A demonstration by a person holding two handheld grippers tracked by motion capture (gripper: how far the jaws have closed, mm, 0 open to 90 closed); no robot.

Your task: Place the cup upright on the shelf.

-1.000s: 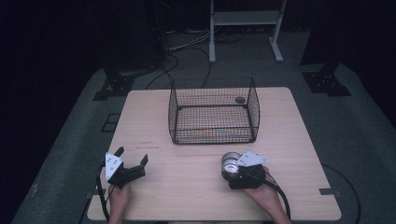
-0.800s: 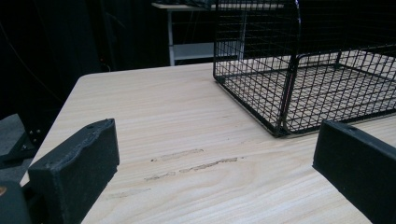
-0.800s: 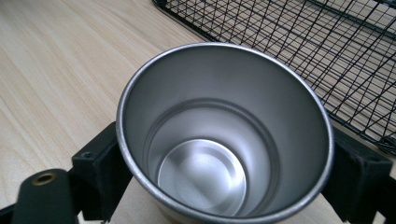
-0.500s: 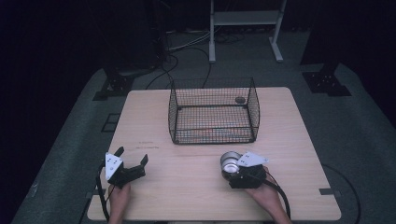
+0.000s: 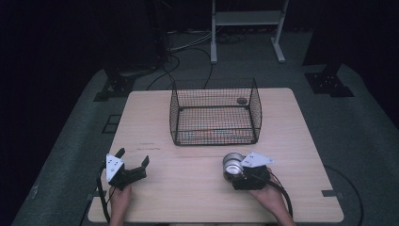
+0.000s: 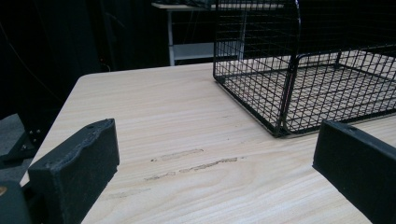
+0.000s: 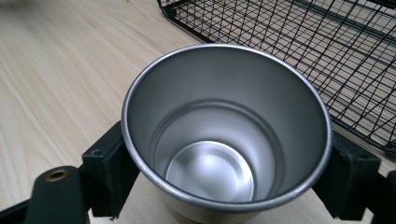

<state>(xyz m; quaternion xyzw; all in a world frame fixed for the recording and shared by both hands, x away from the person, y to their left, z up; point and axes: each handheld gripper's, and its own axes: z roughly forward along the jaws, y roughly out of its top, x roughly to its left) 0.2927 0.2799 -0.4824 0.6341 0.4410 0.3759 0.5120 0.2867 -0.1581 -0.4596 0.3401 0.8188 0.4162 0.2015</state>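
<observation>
Steel cup (image 7: pixel 226 135) (nothing inside) clamped in right gripper (image 5: pixel 239 172); left gripper (image 5: pixel 132 162) agape beside wire basket (image 5: pixel 215 113).

Left tool (image 6: pixel 210 186): I see its jaws spread wide, nothing between them.
Bench (image 6: pixel 163 112): pale wood, scuffed.
Wire basket (image 6: pixel 308 70): ahead right, on bench.

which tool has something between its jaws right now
The right tool: its jaws flank a metal cup. The left tool stands open with nothing between.
</observation>
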